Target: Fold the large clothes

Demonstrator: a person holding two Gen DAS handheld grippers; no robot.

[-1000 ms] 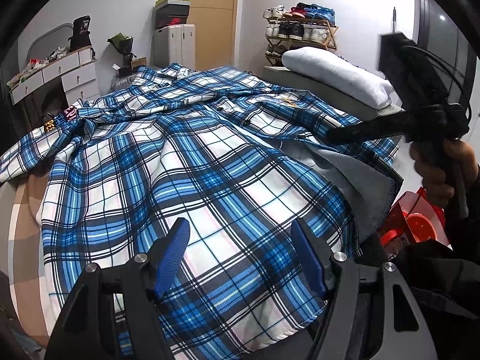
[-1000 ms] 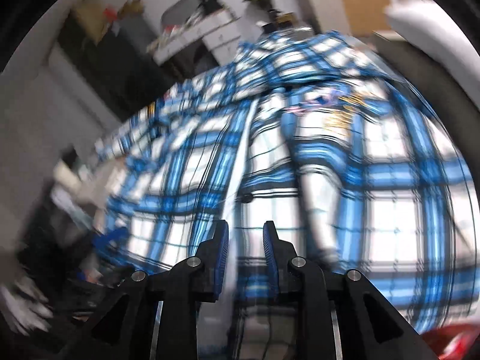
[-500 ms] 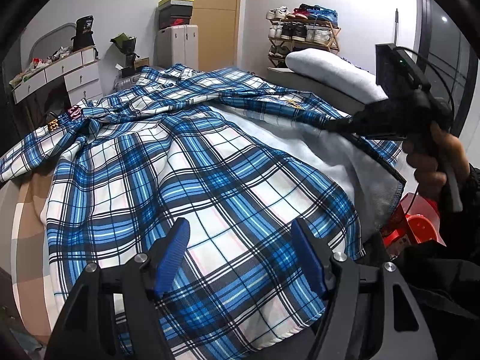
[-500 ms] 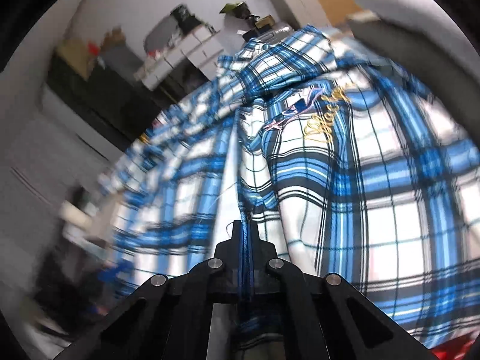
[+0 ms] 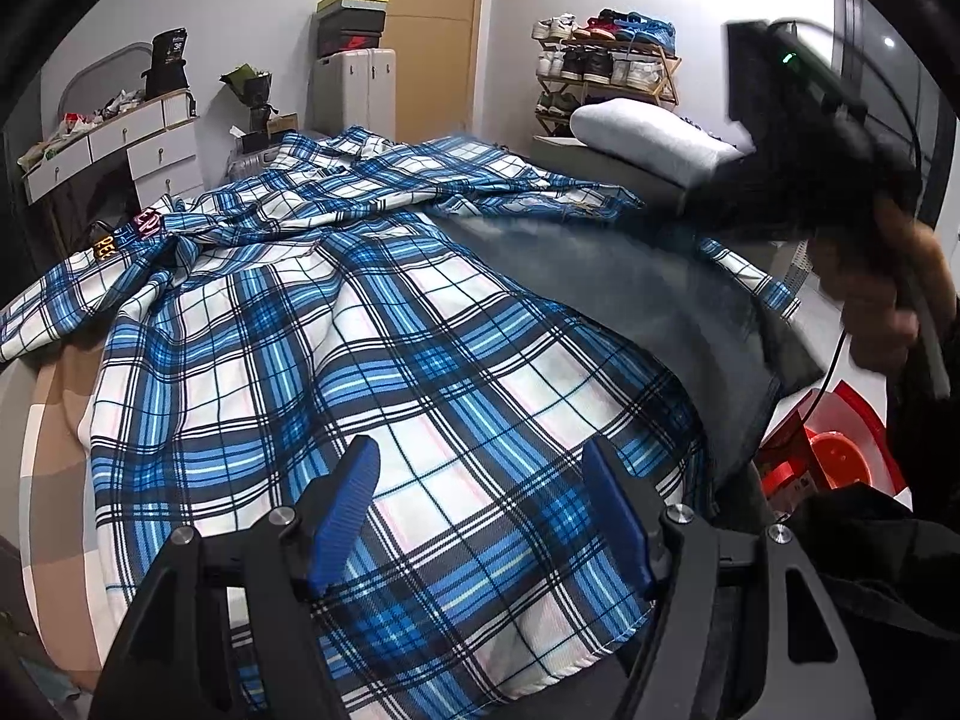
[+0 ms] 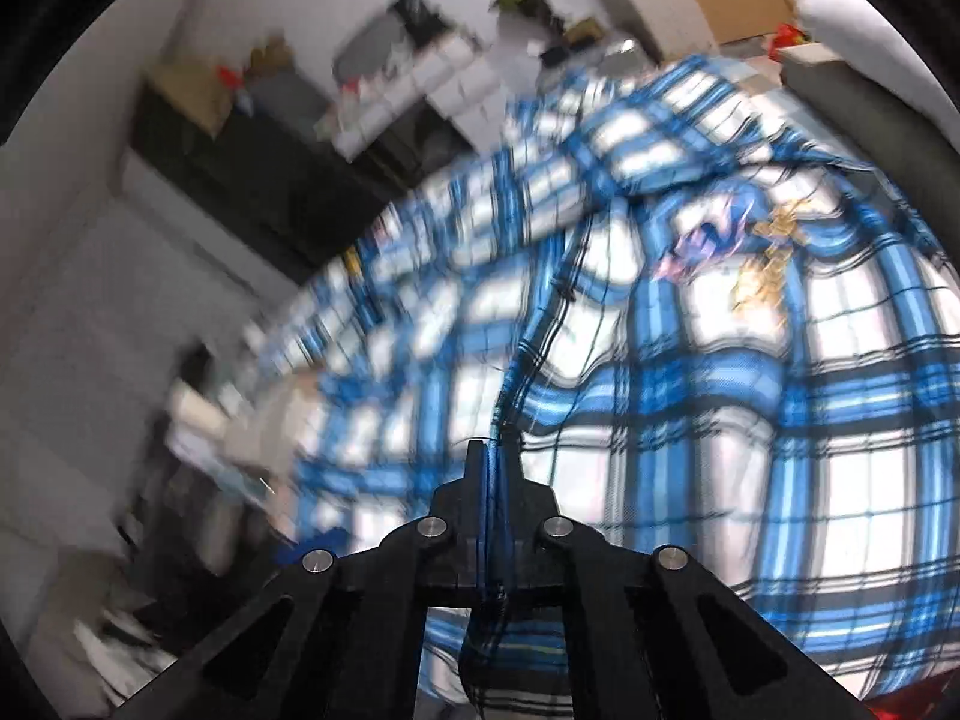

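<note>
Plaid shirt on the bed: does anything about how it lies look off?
Yes. The plaid shirt lies rumpled rather than flat, bunched near the collar. Its front panel is lifted, grey inside showing, its edge pinched in the right tool. The left tool is open above the hem.

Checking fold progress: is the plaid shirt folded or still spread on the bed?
Mostly spread. The plaid shirt covers the bed, only its right edge lifted, pinched in the right gripper.
</note>
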